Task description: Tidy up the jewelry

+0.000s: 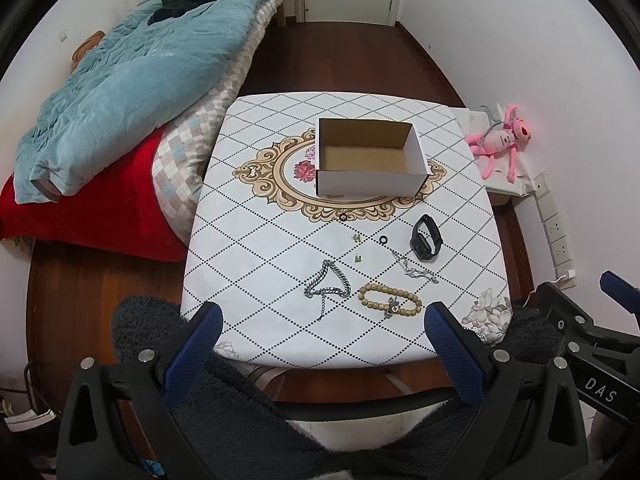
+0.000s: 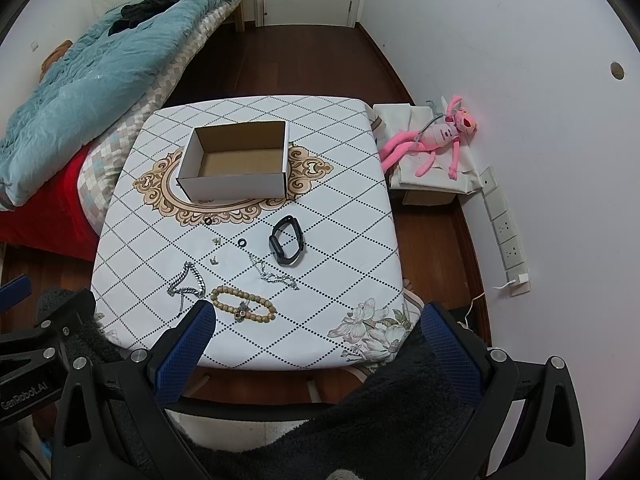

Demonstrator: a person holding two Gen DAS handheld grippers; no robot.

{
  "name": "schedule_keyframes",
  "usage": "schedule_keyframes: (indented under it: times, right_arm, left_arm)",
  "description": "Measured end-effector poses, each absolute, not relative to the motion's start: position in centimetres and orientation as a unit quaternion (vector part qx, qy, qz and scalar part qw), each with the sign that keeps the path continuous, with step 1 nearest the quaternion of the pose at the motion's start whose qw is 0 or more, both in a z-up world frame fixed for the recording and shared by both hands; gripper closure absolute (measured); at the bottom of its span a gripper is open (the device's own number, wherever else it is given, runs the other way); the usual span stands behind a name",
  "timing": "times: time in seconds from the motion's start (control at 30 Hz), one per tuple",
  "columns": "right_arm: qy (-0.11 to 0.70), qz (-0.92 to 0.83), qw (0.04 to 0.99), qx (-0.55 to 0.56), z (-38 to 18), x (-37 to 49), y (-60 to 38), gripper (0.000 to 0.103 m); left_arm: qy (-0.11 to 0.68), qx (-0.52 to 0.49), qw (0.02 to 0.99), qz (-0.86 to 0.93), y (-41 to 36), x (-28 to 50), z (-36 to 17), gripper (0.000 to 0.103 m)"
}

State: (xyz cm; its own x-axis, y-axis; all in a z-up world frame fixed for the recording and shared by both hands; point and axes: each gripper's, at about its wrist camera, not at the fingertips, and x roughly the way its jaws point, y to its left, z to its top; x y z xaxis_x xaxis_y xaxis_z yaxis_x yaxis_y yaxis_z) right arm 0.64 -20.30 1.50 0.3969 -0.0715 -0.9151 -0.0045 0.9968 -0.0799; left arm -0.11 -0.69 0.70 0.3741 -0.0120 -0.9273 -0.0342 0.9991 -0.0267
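Note:
An open white cardboard box [image 1: 370, 156] [image 2: 236, 164] stands empty at the table's middle. In front of it lie a black smartwatch [image 1: 426, 237] [image 2: 287, 246], a wooden bead bracelet [image 1: 389, 300] [image 2: 243, 305], a thick silver chain [image 1: 328, 285] [image 2: 187, 284], a thin silver chain [image 1: 414, 268] [image 2: 274, 274], two black rings [image 1: 343, 217] [image 1: 384, 239] and two small earrings [image 1: 355, 238] [image 1: 358, 257]. My left gripper [image 1: 322, 334] is open and empty above the table's near edge. My right gripper [image 2: 318, 336] is open and empty, also at the near edge.
The small table [image 1: 280, 280] carries a white diamond-pattern cloth. A bed with a teal quilt [image 1: 132, 76] is to the left. A pink plush toy [image 2: 436, 140] lies on a covered box at the right. A power strip [image 2: 506, 236] runs along the right wall.

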Motion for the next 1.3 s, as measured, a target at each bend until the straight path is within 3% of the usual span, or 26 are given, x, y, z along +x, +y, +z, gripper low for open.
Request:
schedule_keyframes:
  times: [1.3]
  right_arm:
    - [0.539,-0.024,0.841,-0.035,2.58,0.64,-20.82,0.0]
  left_arm:
    - [0.554,-0.024,0.832,0.002,-0.72,-0.18,1.25,0.0]
